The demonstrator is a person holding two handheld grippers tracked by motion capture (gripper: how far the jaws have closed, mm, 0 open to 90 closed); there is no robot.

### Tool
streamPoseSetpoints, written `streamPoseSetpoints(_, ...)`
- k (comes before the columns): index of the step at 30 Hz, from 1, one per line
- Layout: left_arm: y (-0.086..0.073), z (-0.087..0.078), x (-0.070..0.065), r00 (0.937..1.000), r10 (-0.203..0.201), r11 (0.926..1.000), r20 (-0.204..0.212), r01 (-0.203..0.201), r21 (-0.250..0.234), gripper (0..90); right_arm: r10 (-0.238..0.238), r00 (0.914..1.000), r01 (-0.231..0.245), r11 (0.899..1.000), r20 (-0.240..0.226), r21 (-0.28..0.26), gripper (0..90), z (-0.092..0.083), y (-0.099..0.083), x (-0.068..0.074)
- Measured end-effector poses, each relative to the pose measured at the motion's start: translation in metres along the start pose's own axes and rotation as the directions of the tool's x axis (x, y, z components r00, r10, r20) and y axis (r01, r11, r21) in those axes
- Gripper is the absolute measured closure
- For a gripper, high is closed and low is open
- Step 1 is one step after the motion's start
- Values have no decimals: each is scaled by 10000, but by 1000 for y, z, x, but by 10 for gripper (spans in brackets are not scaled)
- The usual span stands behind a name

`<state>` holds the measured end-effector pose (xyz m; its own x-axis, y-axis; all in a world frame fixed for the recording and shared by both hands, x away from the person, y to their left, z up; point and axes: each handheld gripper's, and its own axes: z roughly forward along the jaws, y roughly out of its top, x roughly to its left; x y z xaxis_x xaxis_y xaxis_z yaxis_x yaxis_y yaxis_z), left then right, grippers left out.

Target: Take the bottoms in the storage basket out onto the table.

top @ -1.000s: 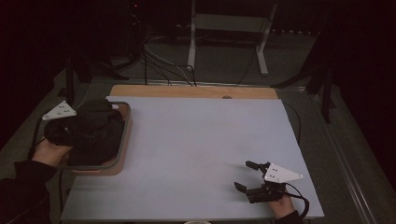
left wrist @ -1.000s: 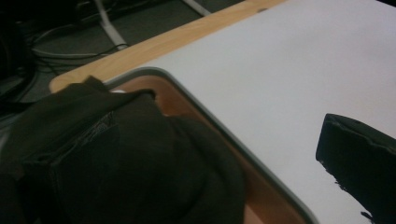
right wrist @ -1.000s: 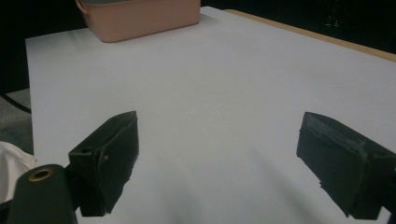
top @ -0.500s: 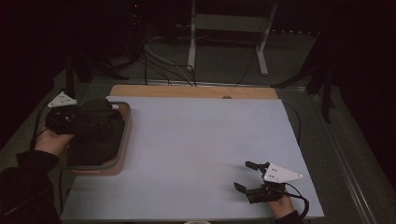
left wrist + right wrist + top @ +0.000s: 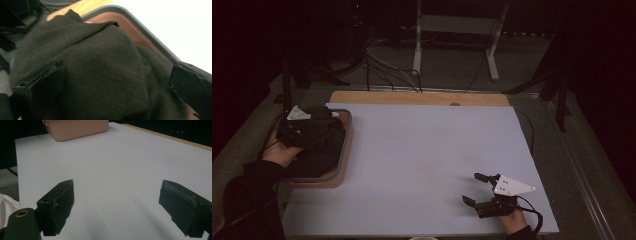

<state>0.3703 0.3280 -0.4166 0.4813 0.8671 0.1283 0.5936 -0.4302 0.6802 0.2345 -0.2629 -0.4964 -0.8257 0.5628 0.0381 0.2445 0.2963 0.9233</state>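
A dark cloth [image 5: 319,145] lies bunched in a pinkish-brown tray [image 5: 343,150] at the table's left side. My left gripper [image 5: 309,131] rests on the cloth, a hand holding it from behind. In the left gripper view the cloth [image 5: 105,70] bulges between the two widely spread jaws of the left gripper [image 5: 115,92], and the tray's grey rim [image 5: 140,27] runs behind. My right gripper [image 5: 474,188] stands open near the front right of the white table top [image 5: 422,160]. In the right gripper view the right gripper [image 5: 120,205] has nothing but bare table between its jaws.
A wooden strip [image 5: 412,97] borders the table's far edge. Cables and a white stand's legs [image 5: 417,55] lie on the floor beyond. The tray's pink wall [image 5: 75,128] appears at the top of the right gripper view. The surroundings are dark.
My left hand and gripper moved away from the person and a little rightward over the cloth in the tray. The right gripper has stayed still.
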Motion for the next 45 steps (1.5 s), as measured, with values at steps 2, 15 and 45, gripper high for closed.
streamPoseSetpoints(2, 0, 4, -1, 9995, 230, 9997, -236, -228, 82, 2, 3, 10000, -3, 10000, 11, 21, 130, 0, 0, 0)
streamPoseSetpoints(15, -6, 24, -16, 9654, 2283, 9641, -1262, -2062, 1671, 1, -6, 10000, 6, 10000, -14, 54, 131, 0, 0, 0)
streamPoseSetpoints(45, -8, 35, -18, 9367, 2408, 9510, -2541, -1754, 2546, 543, 7, 10000, -7, 10000, 19, 79, 132, 0, 0, -1)
